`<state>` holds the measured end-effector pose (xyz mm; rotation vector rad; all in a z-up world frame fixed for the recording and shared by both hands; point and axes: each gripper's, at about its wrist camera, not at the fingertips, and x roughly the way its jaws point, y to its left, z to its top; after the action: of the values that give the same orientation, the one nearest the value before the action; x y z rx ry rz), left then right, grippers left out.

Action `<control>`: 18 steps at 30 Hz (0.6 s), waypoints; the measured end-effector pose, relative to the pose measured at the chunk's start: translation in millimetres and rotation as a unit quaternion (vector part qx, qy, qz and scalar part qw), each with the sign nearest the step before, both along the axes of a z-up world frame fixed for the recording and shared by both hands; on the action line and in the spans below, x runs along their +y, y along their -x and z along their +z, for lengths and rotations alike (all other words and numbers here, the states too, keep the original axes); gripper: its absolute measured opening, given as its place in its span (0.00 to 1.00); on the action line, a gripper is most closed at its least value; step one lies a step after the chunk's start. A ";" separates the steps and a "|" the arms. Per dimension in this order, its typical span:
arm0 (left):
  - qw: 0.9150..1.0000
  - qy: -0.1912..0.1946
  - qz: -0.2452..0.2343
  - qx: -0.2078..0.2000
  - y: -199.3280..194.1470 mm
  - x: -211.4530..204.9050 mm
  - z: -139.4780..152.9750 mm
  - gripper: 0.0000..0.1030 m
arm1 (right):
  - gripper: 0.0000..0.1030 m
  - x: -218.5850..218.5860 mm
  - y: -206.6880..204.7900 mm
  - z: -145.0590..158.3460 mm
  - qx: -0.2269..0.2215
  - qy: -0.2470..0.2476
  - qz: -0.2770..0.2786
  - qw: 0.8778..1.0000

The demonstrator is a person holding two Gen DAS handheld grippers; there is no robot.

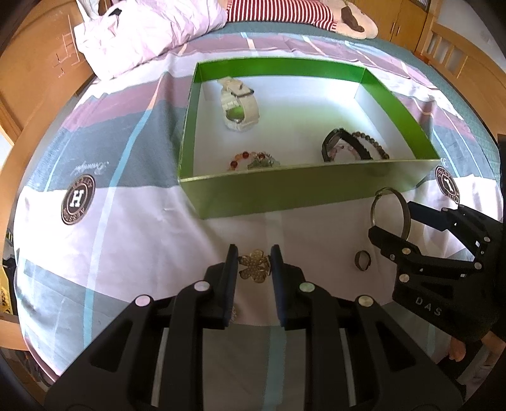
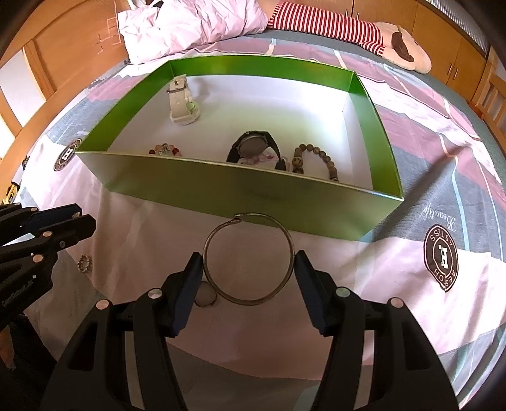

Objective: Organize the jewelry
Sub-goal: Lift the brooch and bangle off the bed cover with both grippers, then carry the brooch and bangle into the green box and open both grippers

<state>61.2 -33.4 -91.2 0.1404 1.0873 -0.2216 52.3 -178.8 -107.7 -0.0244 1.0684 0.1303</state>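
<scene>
A green box [image 1: 284, 193] [image 2: 221, 189] lies on the bed and holds a white watch [image 1: 238, 104] [image 2: 182, 104], a black watch [image 1: 332, 145] [image 2: 253, 147], a red bead bracelet [image 1: 249, 159] and a brown bead bracelet [image 1: 373, 144] [image 2: 316, 161]. My left gripper [image 1: 254, 264] is shut on a gold flower brooch [image 1: 254, 264], in front of the box. My right gripper [image 2: 249, 265] [image 1: 395, 221] is shut on a thin metal bangle [image 2: 248, 256] [image 1: 390, 211], held just before the box's near wall. A small ring [image 1: 362, 260] [image 2: 84, 262] lies on the sheet between them.
A round pale stone [image 2: 205, 297] lies on the sheet under the right gripper. White bedding [image 1: 142, 28] and a striped plush toy [image 2: 363, 34] lie at the far end of the bed. Wooden bed rails [image 1: 455, 53] run along the sides.
</scene>
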 end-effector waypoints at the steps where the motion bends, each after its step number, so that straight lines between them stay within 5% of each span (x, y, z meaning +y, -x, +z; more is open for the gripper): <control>1: 1.000 0.000 -0.001 -0.005 0.8 0.0 2.7 0.20 | 0.58 -0.2 1.1 2.7 -0.003 -0.004 0.001 1.000; 18: 0.997 0.043 0.008 -0.063 -4.3 5.2 55.9 0.20 | 0.58 -5.9 5.9 60.8 -0.089 -0.062 0.002 0.994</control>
<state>65.5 -28.2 -35.3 0.0682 0.9525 -0.2410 46.4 -184.8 -46.9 0.0736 0.8813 0.1940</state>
